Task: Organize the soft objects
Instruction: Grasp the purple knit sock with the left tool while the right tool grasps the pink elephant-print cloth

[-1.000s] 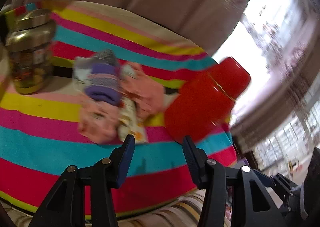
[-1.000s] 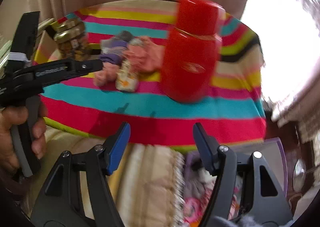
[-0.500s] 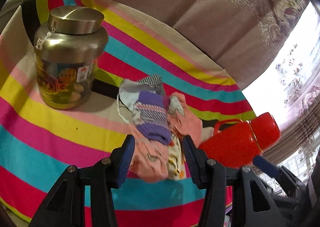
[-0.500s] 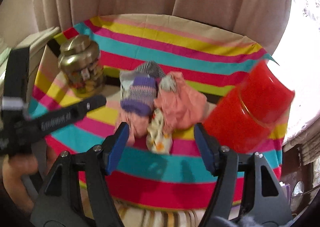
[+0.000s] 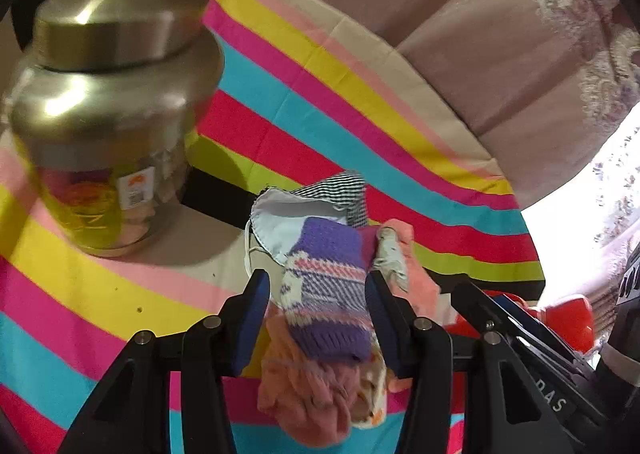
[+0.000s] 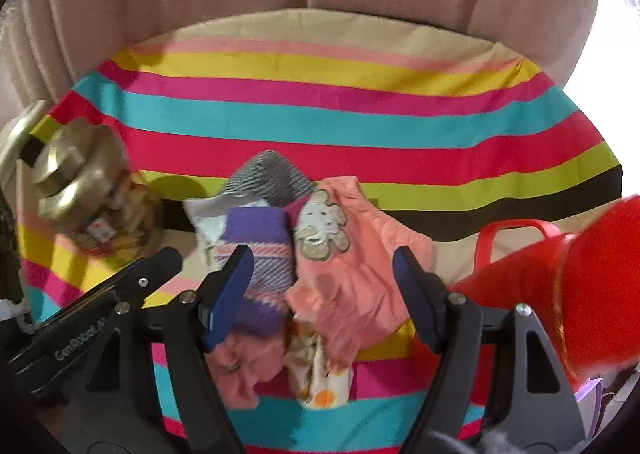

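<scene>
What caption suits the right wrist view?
Open hand-held gripper above a pile of small clothes on a striped cloth.

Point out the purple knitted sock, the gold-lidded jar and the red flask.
Purple knitted sock [image 5: 328, 290], left wrist view, striped middle.
Gold-lidded jar [image 5: 108, 109], left wrist view, metal shoulder.
Red flask [image 6: 560, 294], right wrist view, body.

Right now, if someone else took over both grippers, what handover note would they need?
Left gripper: jaws apart, framing the purple knit sock on top of the pile; no pad visibly presses on it.
Right gripper: jaws opening, framing the orange baby garment; nothing gripped.
Things: all the soft items lie in one heap mid-table on the striped cloth. The gold-lidded jar stands to the heap's left, the red flask to its right.
Done: nothing sorted or lifted.
Left: pick the pieces apart and organize them.
</scene>
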### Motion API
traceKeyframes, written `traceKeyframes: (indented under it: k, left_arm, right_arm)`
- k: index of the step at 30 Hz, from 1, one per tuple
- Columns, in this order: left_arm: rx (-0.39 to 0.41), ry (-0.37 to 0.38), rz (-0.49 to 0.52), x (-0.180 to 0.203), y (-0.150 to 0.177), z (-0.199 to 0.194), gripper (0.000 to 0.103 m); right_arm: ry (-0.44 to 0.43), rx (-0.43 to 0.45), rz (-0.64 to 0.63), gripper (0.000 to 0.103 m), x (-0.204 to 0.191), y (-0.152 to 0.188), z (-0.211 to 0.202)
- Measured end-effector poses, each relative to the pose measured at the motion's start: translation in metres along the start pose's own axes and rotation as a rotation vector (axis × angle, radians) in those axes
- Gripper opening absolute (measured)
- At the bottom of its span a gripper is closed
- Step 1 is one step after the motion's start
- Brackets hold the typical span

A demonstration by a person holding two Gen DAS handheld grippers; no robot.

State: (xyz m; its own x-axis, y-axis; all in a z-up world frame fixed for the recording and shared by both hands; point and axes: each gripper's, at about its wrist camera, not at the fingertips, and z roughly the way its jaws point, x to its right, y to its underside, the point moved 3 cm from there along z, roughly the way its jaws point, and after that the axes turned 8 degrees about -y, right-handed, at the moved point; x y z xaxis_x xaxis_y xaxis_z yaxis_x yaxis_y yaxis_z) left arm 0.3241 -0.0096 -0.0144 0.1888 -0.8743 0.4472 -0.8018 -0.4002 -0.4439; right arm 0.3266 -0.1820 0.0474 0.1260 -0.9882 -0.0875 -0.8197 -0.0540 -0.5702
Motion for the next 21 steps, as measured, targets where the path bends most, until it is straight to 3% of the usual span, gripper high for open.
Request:
traceKeyframes:
  k: [9, 17, 21]
  left_arm:
    - [-0.027, 0.002, 0.005, -0.007, 0.003, 0.04, 0.051]
    - [-0.069, 0.118, 0.062, -0.001, 0.009, 0.057, 0.051]
    - [-0.081, 0.093, 0.11, 0.008, 0.012, 0.063, 0.051]
  right_arm:
    - [0.169, -0.046, -0.09, 0.075, 0.007, 0.011, 0.05]
    - [0.22, -0.057, -0.132, 0.074, 0.022, 0.023, 0.069]
    - [0.225, -0.056, -0.15, 0.074, 0.021, 0.028, 0.081]
